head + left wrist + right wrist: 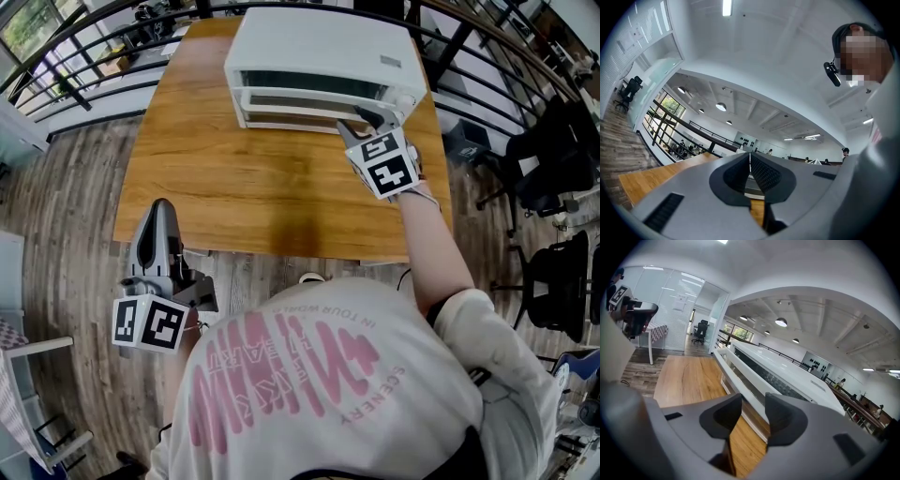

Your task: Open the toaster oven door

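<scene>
Wooden table (234,187), white toaster oven (319,42): my right claw (753,404) pinches the stiff, probably slick door handle (740,380) near its end, door likely light; left claw (750,159) pressed together, empty.

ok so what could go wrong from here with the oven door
1. The right gripper clamps the door handle near one end, not its middle, so the pull may twist it or slip off.
2. The toaster oven stands free on the table and the left gripper hangs off the table, shut and empty, so the oven could slide instead of opening.
</scene>
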{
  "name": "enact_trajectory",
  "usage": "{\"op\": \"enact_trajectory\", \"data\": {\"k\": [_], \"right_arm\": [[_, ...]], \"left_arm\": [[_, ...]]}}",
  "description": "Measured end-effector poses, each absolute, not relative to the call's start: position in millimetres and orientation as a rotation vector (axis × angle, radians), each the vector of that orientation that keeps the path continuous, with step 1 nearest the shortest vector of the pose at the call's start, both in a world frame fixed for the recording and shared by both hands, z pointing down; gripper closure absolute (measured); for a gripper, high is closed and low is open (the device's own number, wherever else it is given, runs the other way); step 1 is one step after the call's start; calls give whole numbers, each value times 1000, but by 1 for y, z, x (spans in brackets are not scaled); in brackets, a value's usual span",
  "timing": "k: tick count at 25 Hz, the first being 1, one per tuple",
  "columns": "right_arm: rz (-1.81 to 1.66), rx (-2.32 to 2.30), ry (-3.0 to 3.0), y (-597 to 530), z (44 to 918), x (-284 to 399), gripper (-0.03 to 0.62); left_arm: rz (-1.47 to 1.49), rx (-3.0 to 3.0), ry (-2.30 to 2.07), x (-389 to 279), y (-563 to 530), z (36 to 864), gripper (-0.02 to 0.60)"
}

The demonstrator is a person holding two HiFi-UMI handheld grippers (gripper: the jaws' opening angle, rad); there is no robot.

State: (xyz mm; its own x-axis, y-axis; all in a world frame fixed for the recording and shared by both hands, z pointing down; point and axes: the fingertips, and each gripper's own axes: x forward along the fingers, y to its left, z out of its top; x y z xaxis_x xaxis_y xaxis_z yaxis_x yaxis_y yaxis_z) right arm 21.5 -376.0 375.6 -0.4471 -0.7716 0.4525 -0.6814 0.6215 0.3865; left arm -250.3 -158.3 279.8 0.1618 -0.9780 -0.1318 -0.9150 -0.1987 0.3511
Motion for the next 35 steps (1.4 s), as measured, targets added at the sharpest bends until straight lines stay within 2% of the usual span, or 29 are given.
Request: {"op": "enact_trajectory", "data": {"k": [35], "right_arm": [[-234, 1131, -2249, -346, 391, 21, 453]], "left_arm": [[-495, 2259, -1804, -236, -161, 282, 558]]}}
